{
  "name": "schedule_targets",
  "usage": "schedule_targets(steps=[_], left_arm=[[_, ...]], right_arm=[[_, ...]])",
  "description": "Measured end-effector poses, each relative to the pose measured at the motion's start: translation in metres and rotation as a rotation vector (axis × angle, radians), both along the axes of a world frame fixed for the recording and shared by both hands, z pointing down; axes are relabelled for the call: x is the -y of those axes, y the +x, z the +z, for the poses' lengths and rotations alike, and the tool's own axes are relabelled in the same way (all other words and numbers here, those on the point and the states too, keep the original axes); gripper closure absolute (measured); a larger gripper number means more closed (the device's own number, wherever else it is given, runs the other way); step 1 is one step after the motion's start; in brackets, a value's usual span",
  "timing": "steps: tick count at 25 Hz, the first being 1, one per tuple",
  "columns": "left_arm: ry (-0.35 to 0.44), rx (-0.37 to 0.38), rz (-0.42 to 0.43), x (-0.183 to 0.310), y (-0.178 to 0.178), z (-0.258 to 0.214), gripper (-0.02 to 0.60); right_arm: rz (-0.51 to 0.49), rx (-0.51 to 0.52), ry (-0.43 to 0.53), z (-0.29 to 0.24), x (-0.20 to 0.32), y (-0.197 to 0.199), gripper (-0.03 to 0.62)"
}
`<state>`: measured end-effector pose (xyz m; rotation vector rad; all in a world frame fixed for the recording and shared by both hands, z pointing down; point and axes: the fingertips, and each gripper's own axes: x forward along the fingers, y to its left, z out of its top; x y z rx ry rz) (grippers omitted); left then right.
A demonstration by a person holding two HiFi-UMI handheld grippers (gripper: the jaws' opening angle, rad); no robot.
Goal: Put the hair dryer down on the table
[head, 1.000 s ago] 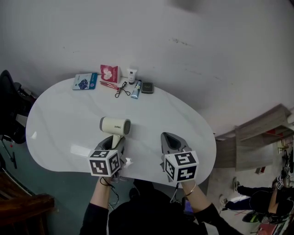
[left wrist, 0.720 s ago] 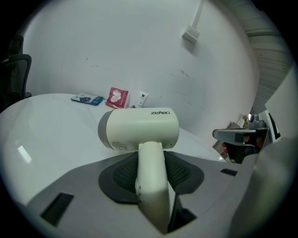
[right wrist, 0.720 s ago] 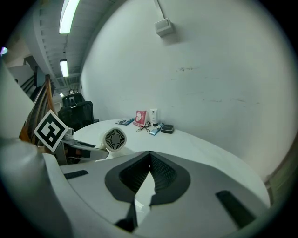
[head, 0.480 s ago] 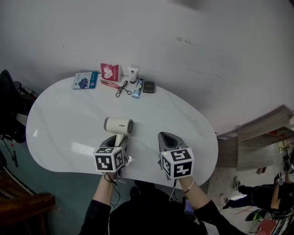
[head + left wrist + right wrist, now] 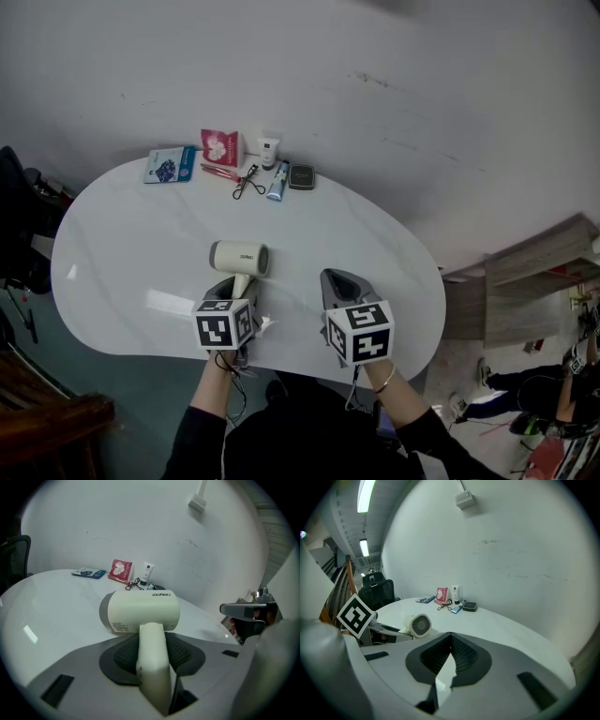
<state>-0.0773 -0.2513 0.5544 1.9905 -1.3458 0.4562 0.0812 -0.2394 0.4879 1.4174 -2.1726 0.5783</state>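
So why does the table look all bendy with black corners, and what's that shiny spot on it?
Left gripper view: the wide-angle lens bends the table and darkens the corners, though the hair dryer looks sharp. Head view: the shiny patch is light bouncing off the glossy top. Right gripper view: the ceiling lights are blown out white.

hair dryer (image 5: 238,259): cream | table (image 5: 122,253): white | packet (image 5: 221,147): red-pink

One white counter (image 5: 122,234) carries one hair dryer (image 5: 239,258). There are two packets, a blue sachet (image 5: 170,165) and a pink sachet (image 5: 222,147). There are two tubes, a white tube (image 5: 270,152) and a blue tube (image 5: 277,183). There is one eyelash curler (image 5: 247,181) and one dark compact (image 5: 301,177). Two claws show, the left claw (image 5: 232,284) and the right claw (image 5: 338,279).
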Motion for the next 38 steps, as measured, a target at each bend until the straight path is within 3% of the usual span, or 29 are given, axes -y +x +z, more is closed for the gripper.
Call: schedule_targets(steps=[14,38], left_arm=[[0.013,0.149,0.042,0.005,0.004,0.010,0.411],[0.022,0.248,0.053,0.007,0.008,0.020,0.411]], right_arm=[[-0.010,-0.007,-0.021,0.008,0.007,-0.002,0.592],[-0.022,-0.016,-0.047,0.019,0.010,0.000,0.592]])
